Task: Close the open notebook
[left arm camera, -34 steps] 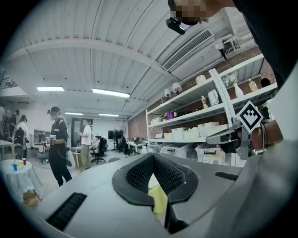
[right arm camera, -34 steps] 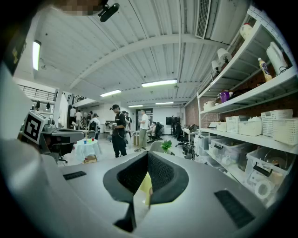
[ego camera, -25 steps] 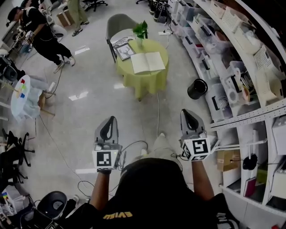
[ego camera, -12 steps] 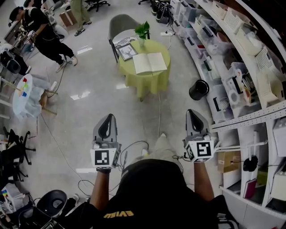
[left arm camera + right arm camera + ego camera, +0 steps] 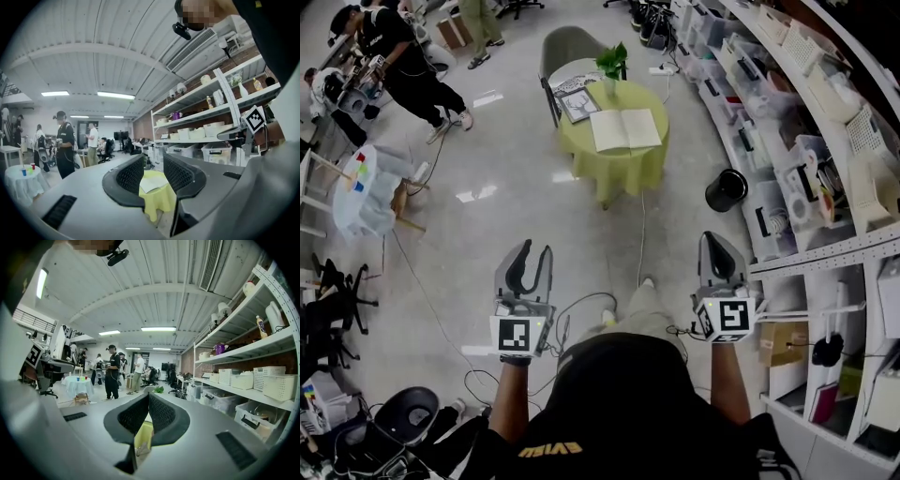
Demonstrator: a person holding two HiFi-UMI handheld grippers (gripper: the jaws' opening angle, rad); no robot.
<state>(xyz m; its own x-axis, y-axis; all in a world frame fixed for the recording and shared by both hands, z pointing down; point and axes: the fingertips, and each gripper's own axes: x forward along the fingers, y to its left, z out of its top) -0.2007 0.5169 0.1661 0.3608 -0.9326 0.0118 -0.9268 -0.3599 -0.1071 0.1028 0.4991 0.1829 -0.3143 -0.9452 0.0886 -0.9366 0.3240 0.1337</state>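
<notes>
Open notebook (image 5: 625, 129) flat on the green-clothed round table (image 5: 614, 176); potted plant (image 5: 612, 62) at the table's far edge, shelving (image 5: 787, 112) to its right. Left gripper (image 5: 530, 251): jaws just opening, nothing between. Right gripper (image 5: 718, 240): jaws together, empty.

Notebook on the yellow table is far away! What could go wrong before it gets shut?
1. Cables loop across the floor by the person's feet, and a white cord runs toward the table. Someone walking over could trip.
2. The potted plant stands close to the open notebook. A wide swing while flipping a page might tip it.
</notes>
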